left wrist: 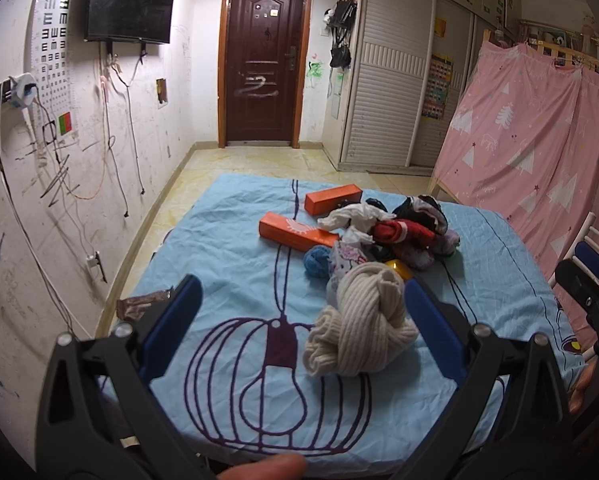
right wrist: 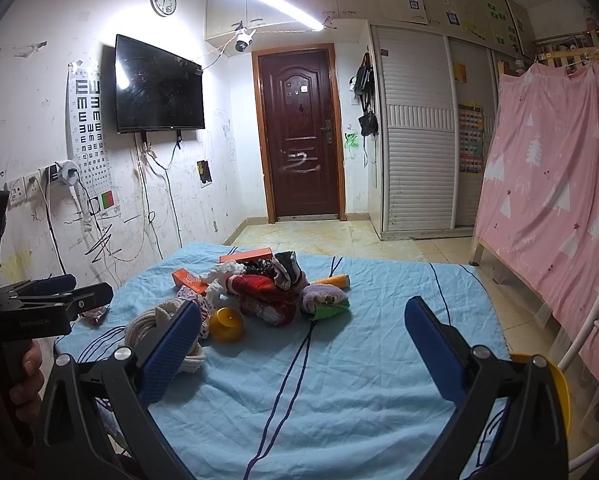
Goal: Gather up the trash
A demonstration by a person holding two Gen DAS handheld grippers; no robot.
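A blue-sheeted table (left wrist: pixel 227 240) holds a pile: two orange boxes (left wrist: pixel 295 232) (left wrist: pixel 333 198), crumpled white paper (left wrist: pixel 353 216), red cloth (left wrist: pixel 403 234), a blue yarn ball (left wrist: pixel 317 262), a yellow cup (right wrist: pixel 226 323), and a cream knitted roll (left wrist: pixel 359 332). A brown wrapper (left wrist: pixel 141 306) lies at the left edge. My left gripper (left wrist: pixel 303 328) is open, low over the near table, its right finger beside the cream roll. My right gripper (right wrist: pixel 303 352) is open and empty over the near right of the table; it also shows in the left wrist view (left wrist: pixel 587 276).
A purple and green cloth (right wrist: pixel 323 300) and an orange tube (right wrist: pixel 333 280) lie right of the pile. A yellow bin rim (right wrist: pixel 555 388) sits at the table's near right. A pink curtain (right wrist: pixel 547 200) hangs right; a wall with cables (left wrist: pixel 59 184) runs left.
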